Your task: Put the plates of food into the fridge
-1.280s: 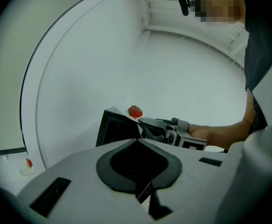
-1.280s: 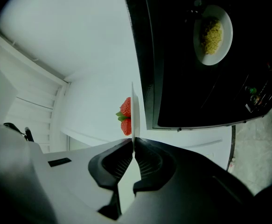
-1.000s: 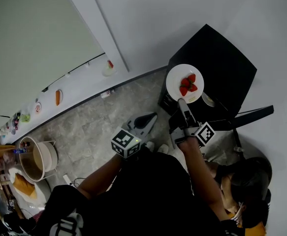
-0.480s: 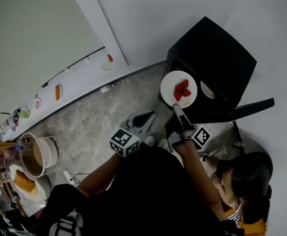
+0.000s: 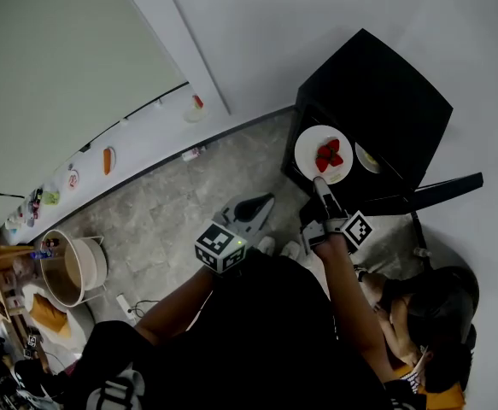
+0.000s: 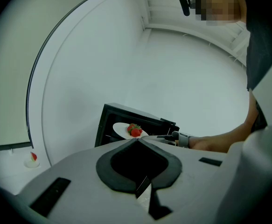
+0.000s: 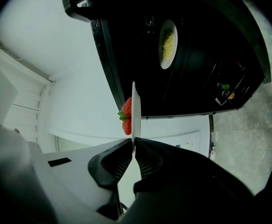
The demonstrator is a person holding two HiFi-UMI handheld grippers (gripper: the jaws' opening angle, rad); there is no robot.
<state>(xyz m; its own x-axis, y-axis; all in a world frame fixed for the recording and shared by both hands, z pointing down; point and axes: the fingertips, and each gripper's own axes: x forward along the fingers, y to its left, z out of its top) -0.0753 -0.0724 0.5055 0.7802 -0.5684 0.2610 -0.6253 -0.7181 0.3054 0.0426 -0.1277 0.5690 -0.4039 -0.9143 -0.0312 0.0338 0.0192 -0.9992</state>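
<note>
The right gripper (image 7: 133, 143) was clamped on the rim of the white plate of strawberries (image 7: 135, 99). The plate showed edge-on in that gripper's own view, hiding most of the fruit, and sat before the open black fridge (image 5: 377, 92) at the head view's upper right. A second plate (image 7: 168, 43) lay inside the dark interior with pale food too small to identify, while the left gripper (image 6: 137, 141), jaws together on nothing, hung at centre frame.

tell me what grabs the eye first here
A white plate of strawberries, pinched at its rim by the right tool, hangs at the mouth of the open black fridge. Inside sits a second plate of yellow food. The left tool, shut and empty, hovers over the floor.
</note>
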